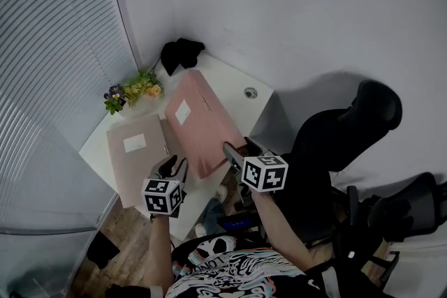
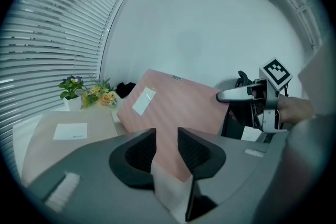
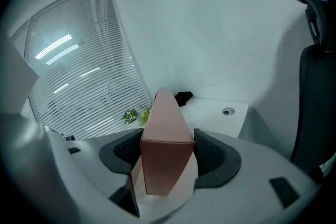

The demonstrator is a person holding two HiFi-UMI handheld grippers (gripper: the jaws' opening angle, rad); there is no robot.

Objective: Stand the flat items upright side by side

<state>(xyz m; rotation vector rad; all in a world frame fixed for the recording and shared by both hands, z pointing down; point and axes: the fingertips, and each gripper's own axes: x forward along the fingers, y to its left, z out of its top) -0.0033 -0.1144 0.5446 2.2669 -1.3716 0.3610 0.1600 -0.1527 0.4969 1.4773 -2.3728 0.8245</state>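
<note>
A pink box file (image 1: 202, 125) is tilted up off the white desk (image 1: 234, 77), with its white label facing left. My right gripper (image 1: 237, 150) is shut across the file's thick near end (image 3: 165, 139), one jaw on each side. My left gripper (image 1: 174, 165) sits at the file's near lower edge. In the left gripper view the pink board (image 2: 178, 107) runs down between the narrow jaws of this gripper (image 2: 167, 139), which are shut on it. A beige file (image 1: 136, 157) with a white label lies flat on the desk to the left (image 2: 63, 134).
A small pot of flowers (image 1: 133, 91) and a black bundle (image 1: 180, 54) stand in the desk's far corner. A round cable hole (image 1: 250, 93) is at the right of the desk. Window blinds (image 1: 49, 45) run along the left. A black office chair (image 1: 349, 129) stands to the right.
</note>
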